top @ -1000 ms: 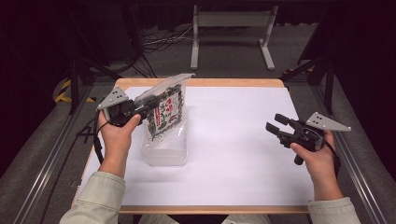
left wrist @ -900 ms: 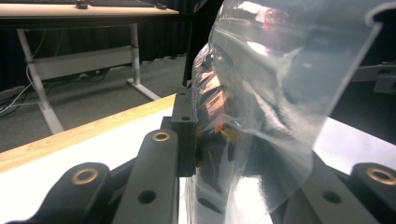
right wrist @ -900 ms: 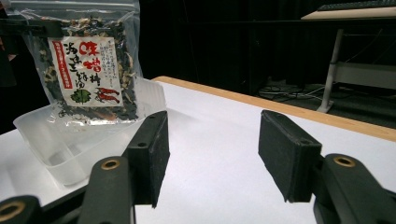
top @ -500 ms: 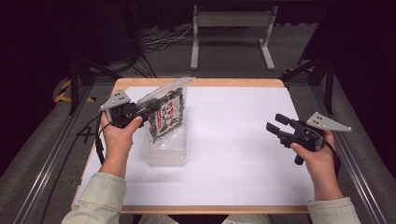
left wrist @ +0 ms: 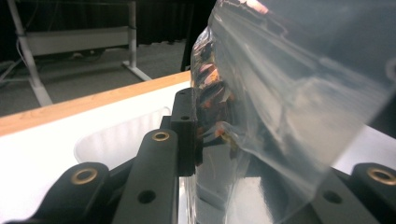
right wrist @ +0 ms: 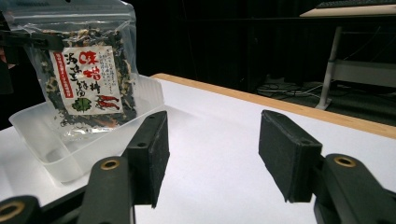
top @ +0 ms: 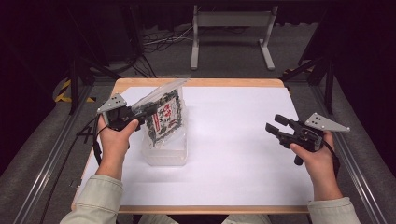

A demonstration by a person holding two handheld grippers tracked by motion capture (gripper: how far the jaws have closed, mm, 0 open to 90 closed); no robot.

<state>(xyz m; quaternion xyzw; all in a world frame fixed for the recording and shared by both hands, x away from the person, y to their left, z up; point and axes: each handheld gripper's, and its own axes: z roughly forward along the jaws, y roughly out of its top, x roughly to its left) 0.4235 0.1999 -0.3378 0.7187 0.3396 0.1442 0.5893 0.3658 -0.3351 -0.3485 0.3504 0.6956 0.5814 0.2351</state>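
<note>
In the high view the left gripper (top: 148, 111) has its jaws clamped on the upper edge of a clear snack bag (top: 163, 115), which hangs from them with its lower end down inside a clear plastic tub (top: 166, 156) just below and ahead of the jaws. The tub stands on the white table (top: 233, 158). The right gripper (top: 275, 125) hangs well apart from the bag, jaws spread with nothing between them, pointing toward the tub.

In the left gripper view the bag's (left wrist: 280, 93) clear film lies pressed between the two black jaws and rises above them; dark contents show through it just beyond the left jaw, and the tub's rim (left wrist: 116, 135) lies ahead and below.

In the right gripper view the jaws stand wide apart over bare table (right wrist: 224, 140). The bag (right wrist: 88, 74), red and white label facing the camera, stands in the tub (right wrist: 60, 158) beyond the left jaw
</note>
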